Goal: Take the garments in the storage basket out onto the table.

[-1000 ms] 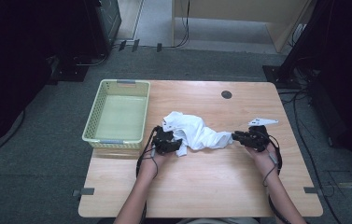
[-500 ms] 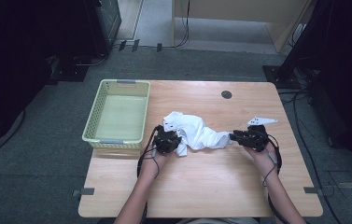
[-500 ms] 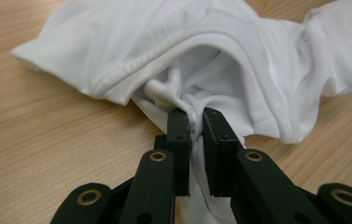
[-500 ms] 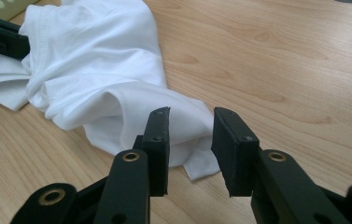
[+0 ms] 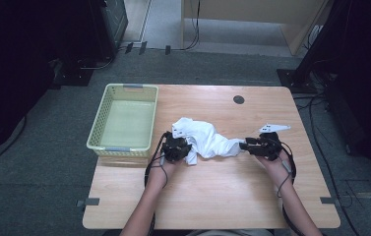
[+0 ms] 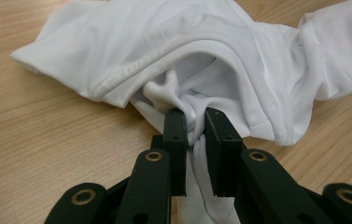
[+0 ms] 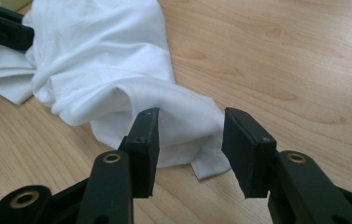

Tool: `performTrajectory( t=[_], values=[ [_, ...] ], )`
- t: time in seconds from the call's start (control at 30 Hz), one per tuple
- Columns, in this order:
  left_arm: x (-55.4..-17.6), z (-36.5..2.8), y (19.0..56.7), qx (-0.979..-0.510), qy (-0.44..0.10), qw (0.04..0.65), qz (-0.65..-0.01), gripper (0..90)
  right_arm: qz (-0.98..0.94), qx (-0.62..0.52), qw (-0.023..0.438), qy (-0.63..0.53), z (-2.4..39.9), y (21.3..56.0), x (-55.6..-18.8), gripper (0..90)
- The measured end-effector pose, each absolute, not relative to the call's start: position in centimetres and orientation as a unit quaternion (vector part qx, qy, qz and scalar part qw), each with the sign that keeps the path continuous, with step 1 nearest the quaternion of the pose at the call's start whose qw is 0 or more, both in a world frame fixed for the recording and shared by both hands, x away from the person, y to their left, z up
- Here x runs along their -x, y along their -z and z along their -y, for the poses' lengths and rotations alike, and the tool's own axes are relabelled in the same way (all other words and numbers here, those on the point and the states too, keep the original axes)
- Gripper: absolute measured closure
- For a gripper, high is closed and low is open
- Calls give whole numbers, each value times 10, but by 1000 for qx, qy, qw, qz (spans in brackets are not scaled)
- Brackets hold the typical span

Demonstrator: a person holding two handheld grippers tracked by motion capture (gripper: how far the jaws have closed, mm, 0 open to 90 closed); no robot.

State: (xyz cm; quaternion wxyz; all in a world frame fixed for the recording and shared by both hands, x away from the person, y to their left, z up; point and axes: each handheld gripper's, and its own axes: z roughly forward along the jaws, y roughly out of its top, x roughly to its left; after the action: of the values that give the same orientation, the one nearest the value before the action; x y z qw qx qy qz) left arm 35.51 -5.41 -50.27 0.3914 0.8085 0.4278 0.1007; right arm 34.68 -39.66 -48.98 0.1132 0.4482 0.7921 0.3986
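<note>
The white garment (image 5: pixel 206 140) lies crumpled near the middle of the desk (image 5: pixel 222 196), its long axis running side to side between the two hands, with the bulk bunched toward the left and a narrower tail trailing off to the right. The left gripper (image 5: pixel 183 147) sits at the bulky left end, and in the left gripper view its jaws are clenched on a gathered fold of the cloth (image 6: pixel 192 116), the fabric pinched tight between the pads. The right gripper (image 5: pixel 248 145) is at the opposite end; its jaws have just been opening and now stand apart around the tail end of the cloth (image 7: pixel 187 135), which lies between the pads without being pressed. So the garment is anchored on the left and loose on the right, its length lined up with the line between the hands. The yellow basket (image 5: pixel 124 120) stands at the desk's far left corner, just beyond the left gripper, which is by far the nearer of the two to it.
</note>
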Motion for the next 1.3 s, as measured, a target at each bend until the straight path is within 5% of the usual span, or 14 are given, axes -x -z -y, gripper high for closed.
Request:
performTrajectory(
  t=[0.6, 0.8, 1.03, 1.3],
  values=[
    [-354, 55, 501, -809, -102, 392, -426, 799, -804, -424, 108, -403, 382, 483, -342, 473],
    [-354, 56, 502, -810, -102, 390, -426, 811, -810, -422, 114, -391, 372, 494, -345, 576],
    [-354, 56, 503, -810, -102, 386, -430, 821, -806, -429, 137, -384, 373, 499, -347, 839],
    [-354, 54, 501, -811, -110, 385, -427, 821, -789, -456, 143, -386, 395, 497, -350, 891]
  ],
)
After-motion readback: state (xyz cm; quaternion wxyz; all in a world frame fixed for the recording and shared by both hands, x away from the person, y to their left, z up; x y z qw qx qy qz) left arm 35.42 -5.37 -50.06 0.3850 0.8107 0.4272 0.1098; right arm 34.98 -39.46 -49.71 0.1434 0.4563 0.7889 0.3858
